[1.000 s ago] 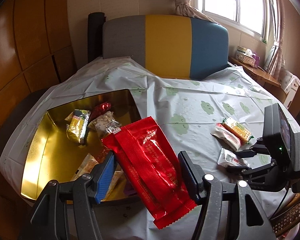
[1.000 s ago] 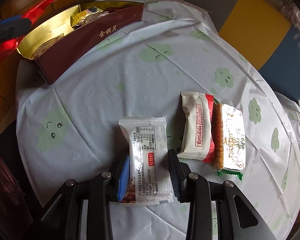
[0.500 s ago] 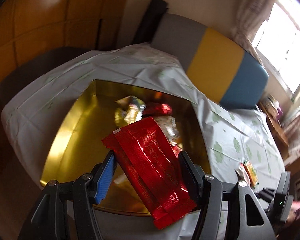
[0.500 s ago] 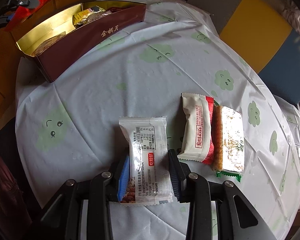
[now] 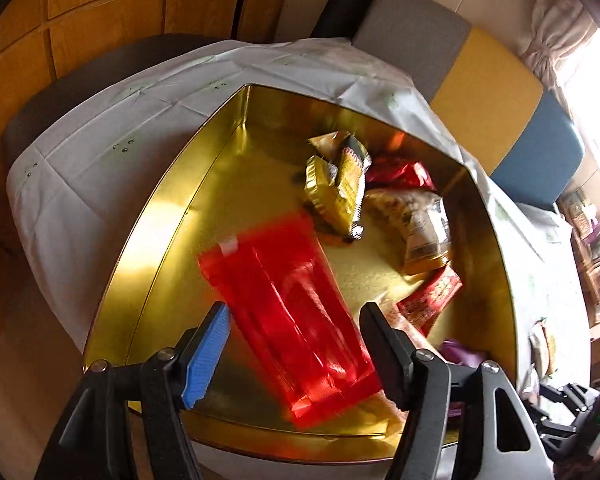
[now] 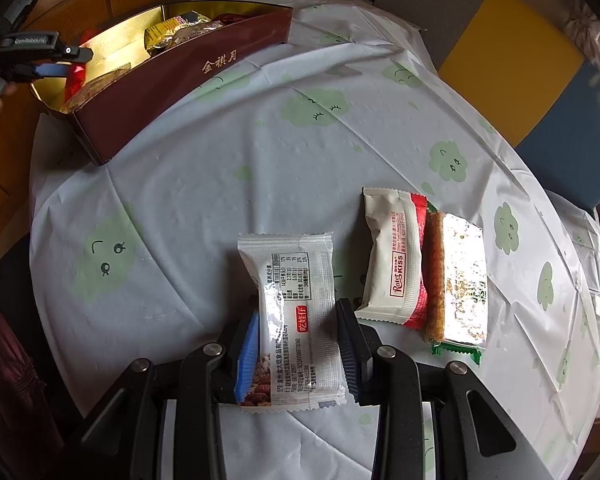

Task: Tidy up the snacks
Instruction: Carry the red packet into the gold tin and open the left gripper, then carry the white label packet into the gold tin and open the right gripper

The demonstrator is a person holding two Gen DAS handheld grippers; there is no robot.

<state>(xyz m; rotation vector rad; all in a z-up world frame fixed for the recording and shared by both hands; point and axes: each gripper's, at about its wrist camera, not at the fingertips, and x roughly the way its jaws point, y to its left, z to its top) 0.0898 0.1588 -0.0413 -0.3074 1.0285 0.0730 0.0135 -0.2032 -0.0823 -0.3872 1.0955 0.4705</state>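
A gold-lined box [image 5: 168, 216] with dark red outer walls [image 6: 188, 76] holds several snack packets. My left gripper [image 5: 296, 336] is above the box with its jaws apart; a blurred red packet [image 5: 284, 304] lies between them, free of the pads, over the box floor. My right gripper [image 6: 296, 344] sits at the table's near side, shut on a white packet [image 6: 292, 300] that rests on the cloth. A white-and-red packet [image 6: 392, 256] and an orange bar packet [image 6: 456, 276] lie just right of it.
The round table has a white cloth with green cloud prints [image 6: 312, 108]. A grey, yellow and blue headboard [image 5: 484, 80] stands behind it. Wooden wall panels [image 5: 100, 12] are at the left. The box sits at the table's far left edge in the right wrist view.
My left gripper swung over the box and its jaws opened; the red packet is loose and blurred, dropping toward the box floor. The right gripper and its white packet have not moved.
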